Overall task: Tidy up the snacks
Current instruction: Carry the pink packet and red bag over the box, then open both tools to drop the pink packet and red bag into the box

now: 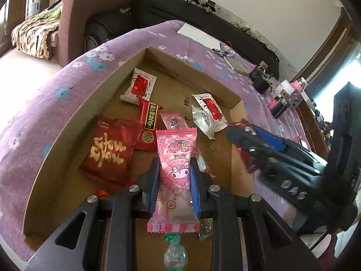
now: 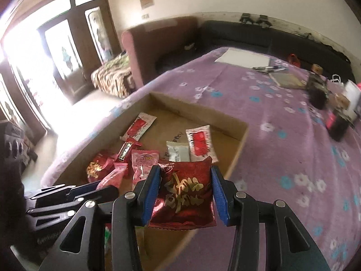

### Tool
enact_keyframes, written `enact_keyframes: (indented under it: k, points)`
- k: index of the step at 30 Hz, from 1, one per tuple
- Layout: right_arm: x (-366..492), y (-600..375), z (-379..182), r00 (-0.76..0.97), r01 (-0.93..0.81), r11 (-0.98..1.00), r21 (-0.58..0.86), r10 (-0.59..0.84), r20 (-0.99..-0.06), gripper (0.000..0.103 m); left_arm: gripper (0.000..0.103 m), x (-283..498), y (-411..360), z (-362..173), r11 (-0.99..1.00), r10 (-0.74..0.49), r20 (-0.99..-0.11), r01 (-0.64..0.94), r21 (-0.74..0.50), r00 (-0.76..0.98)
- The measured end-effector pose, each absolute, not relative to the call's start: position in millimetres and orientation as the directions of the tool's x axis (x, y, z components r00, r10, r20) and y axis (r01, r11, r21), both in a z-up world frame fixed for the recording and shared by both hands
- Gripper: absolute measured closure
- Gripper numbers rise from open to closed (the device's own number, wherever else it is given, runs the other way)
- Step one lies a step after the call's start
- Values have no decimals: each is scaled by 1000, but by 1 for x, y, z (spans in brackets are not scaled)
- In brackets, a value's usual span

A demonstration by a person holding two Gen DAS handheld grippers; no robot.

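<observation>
Left gripper [image 1: 173,169] is clamped on a pink My Melody snack packet [image 1: 174,180], blue pads pressing both long sides, packet upright between the fingers over the near part of the cardboard box [image 1: 67,122]. Right gripper [image 2: 186,194] grips a dark red foil packet with gold lettering [image 2: 183,196], jaws closed against its left and right edges; it is held above the box's near right corner [image 2: 237,153], not resting on anything I can see. In the left view the right gripper [image 1: 259,149] shows from the side at the box's right wall, blurred, red wrapper just visible at its tip.

Inside the box, left view: a second red foil packet with gold letters [image 1: 108,153] lies flat at left, a red packet with a black-gold label [image 1: 149,124] just beside it, a small pink packet [image 1: 173,120] behind the held one, a white packet with red print [image 1: 138,85] near the far left wall, another white-red packet [image 1: 211,109] at right overlapping a silver-white pouch [image 1: 202,122]. A clear candy with green twist ends [image 1: 174,250] lies at the near edge under the left gripper.

Box sits on a purple floral cloth [image 1: 33,124]. Well apart on the cloth: white paper sheet [image 2: 243,57], pens [image 2: 268,68], small dark boxes and bottles [image 1: 284,99] at far right
</observation>
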State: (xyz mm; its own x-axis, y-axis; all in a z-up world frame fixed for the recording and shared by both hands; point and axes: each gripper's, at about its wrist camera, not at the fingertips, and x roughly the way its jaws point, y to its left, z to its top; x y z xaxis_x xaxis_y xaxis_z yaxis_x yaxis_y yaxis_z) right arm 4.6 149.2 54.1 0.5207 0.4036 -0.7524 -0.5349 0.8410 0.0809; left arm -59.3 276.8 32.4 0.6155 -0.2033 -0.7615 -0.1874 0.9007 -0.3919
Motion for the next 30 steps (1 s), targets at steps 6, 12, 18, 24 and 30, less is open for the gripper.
enact_keyframes:
  k: [6,12,18,24,30]
  points:
    - [22,161,32,495,-520,852,57,356,-793,58,81,-53,278,31,908,-183,-766,-193,-372,617]
    - [21,164,30,508,-534,844,42,360,-783,56,74,-51,279,26,902,-185,-774,-208,-379,606]
    - [9,152,55,546,-523,848,83,408,-732,47,57,-63,274,43,905,-173,-742,-193,-379,648]
    - [-8,124,72,583,-470,872,133,420,-696,44,53,-83,265,59,922,-109,-723,-203,-330,682]
    - [-30,85,70,610,-391,899,199,415,-675,40,33,-109,248,79,940,97,-677,-291,-179,729]
